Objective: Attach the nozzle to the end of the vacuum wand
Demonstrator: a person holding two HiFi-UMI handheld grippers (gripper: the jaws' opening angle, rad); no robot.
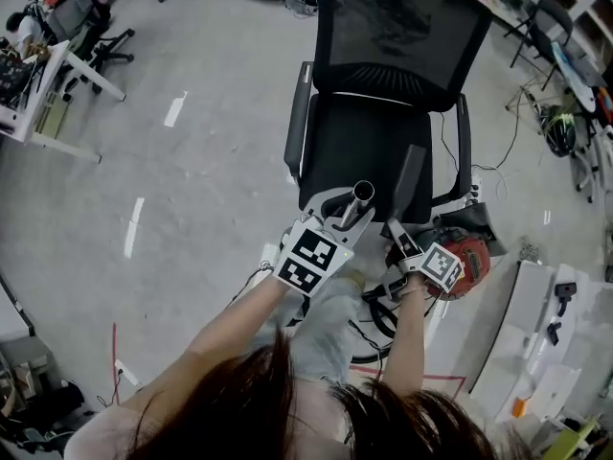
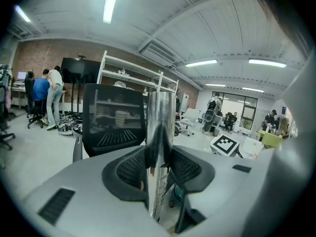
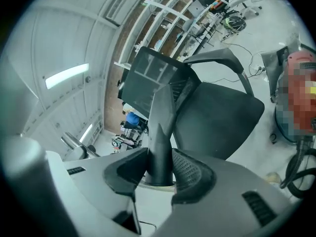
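Note:
In the head view my left gripper [image 1: 347,216] is shut on the shiny metal vacuum wand [image 1: 361,195], whose open end points up toward the camera. The wand [image 2: 160,147] runs upright between the left jaws in the left gripper view. To its right my right gripper [image 1: 395,230] is shut on a dark grey crevice nozzle [image 1: 410,182], held upright a short way from the wand. The nozzle [image 3: 161,132] stands between the right jaws, its slanted tip up, and the wand's end [image 3: 74,145] shows at left in the right gripper view.
A black mesh office chair [image 1: 383,94] stands right in front of both grippers. A red vacuum body [image 1: 465,257] with a black hose lies on the floor at right. White boxes [image 1: 536,343] sit at lower right; desks and a chair are far left.

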